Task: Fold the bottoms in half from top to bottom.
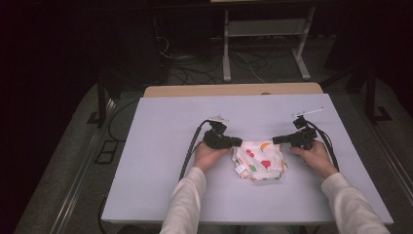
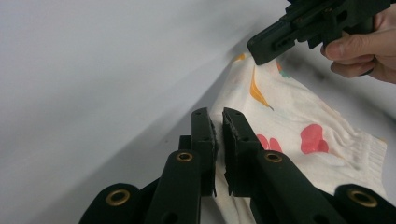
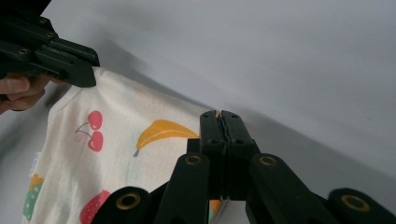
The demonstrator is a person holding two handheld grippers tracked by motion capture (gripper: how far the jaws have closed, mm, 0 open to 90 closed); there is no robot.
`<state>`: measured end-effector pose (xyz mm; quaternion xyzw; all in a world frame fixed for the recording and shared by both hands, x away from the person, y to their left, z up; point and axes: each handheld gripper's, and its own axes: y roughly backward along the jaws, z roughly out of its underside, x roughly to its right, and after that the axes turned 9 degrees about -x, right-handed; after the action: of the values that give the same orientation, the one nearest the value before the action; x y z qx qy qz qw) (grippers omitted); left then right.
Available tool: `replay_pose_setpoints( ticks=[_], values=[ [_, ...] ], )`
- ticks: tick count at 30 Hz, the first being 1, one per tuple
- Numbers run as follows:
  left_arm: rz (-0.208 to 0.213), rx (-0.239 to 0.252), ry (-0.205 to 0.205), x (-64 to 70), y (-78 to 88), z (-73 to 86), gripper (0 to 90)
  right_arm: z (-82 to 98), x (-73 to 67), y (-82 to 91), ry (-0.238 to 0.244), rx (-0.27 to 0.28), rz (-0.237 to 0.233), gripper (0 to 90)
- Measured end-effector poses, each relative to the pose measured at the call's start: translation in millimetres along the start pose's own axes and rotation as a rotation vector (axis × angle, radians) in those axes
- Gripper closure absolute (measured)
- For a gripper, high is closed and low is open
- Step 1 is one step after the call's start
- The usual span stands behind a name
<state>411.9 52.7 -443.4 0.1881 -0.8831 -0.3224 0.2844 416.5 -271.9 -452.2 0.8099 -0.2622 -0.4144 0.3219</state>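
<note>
We are pinching a small cream garment [image 1: 259, 160] printed with fruit at its two far corners: the left gripper [image 2: 218, 135] is clamping its jaws on a fold of the cloth's edge, a sliver of fabric showing between them, while the right gripper [image 3: 224, 125] is pressing its jaws tight together on the opposite corner, just beside a printed banana [image 3: 159, 130]. In the high view, the left gripper [image 1: 235, 142] and the right gripper [image 1: 277, 140] are meeting the garment's upper edge from either side, and the cloth is lying bunched on the pale blue-grey table [image 1: 160, 146] between our hands, near the table's middle and toward our side. Our left hand [image 1: 209, 155] and right hand [image 1: 316, 155] are resting just behind the tools, white sleeves [image 1: 187, 200] running back to the near edge, black cables [image 1: 191, 146] trailing from each gripper. Beyond the table, a tangle of cords [image 1: 195, 68] is lying on the dark floor beside a white metal stand [image 1: 265, 34].
</note>
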Motion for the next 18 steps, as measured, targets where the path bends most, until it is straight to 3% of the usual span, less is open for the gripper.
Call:
replay_pose_setpoints(
  ticks=[3,10,13,18],
  values=[
    [-0.023,0.006,0.013,-4.1,5.6,0.1,82.7,-5.9,-6.2,-4.0,0.0,-0.004,0.006,87.3],
    [-0.072,0.05,0.095,-25.0,18.2,3.1,82.8,-22.1,-20.6,-16.7,-0.021,0.011,0.024,87.3],
    [-0.086,0.069,0.119,-30.9,18.4,4.8,82.8,-27.0,-23.9,-23.3,-0.053,0.026,0.034,87.4],
    [-0.107,0.068,0.125,-39.1,20.9,2.7,82.8,-31.2,-22.7,-29.5,-0.109,0.054,0.024,87.4]
  ],
)
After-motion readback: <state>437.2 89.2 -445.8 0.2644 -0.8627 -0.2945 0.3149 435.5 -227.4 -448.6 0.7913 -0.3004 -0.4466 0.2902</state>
